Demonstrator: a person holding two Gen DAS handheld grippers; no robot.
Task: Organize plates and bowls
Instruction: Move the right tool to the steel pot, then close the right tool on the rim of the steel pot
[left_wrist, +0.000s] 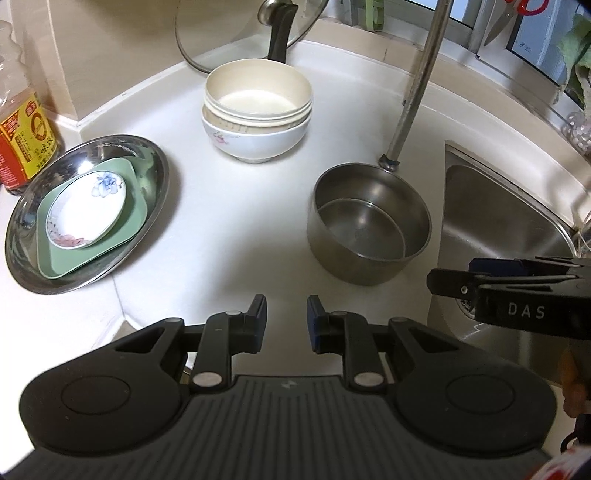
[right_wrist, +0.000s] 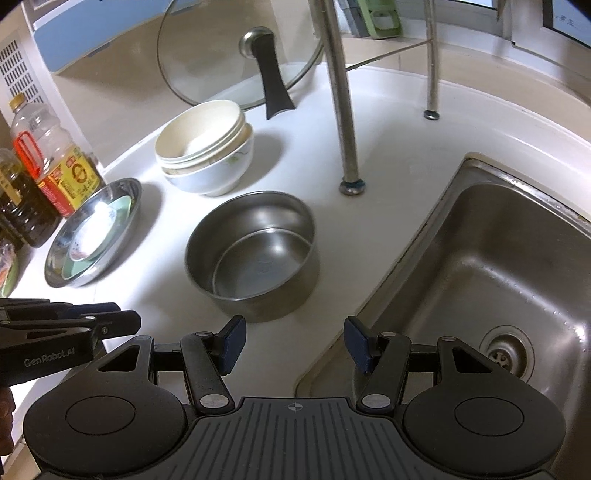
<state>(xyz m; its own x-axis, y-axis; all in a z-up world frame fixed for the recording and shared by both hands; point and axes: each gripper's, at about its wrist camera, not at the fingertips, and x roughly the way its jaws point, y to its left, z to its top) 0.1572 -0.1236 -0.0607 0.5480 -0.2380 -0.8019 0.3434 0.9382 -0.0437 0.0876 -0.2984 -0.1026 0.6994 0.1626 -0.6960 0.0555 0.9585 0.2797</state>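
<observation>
A steel bowl (left_wrist: 369, 229) stands empty on the white counter, also in the right wrist view (right_wrist: 253, 254). Behind it is a stack of cream bowls in a white floral bowl (left_wrist: 257, 110) (right_wrist: 207, 147). At the left a steel plate (left_wrist: 22, 236) (right_wrist: 125, 195) holds a green square plate (left_wrist: 74, 258) and a small floral dish (left_wrist: 86, 210). My left gripper (left_wrist: 287, 323) is open and empty, near the counter's front edge. My right gripper (right_wrist: 294, 345) is open and empty, just in front of the steel bowl.
A steel sink (right_wrist: 480, 280) (left_wrist: 480, 206) lies to the right. A rack leg (right_wrist: 343, 110) (left_wrist: 410, 110) stands behind the steel bowl. A glass pot lid (right_wrist: 236, 55) leans on the wall. Oil bottles (right_wrist: 51, 162) (left_wrist: 22, 122) stand at the far left.
</observation>
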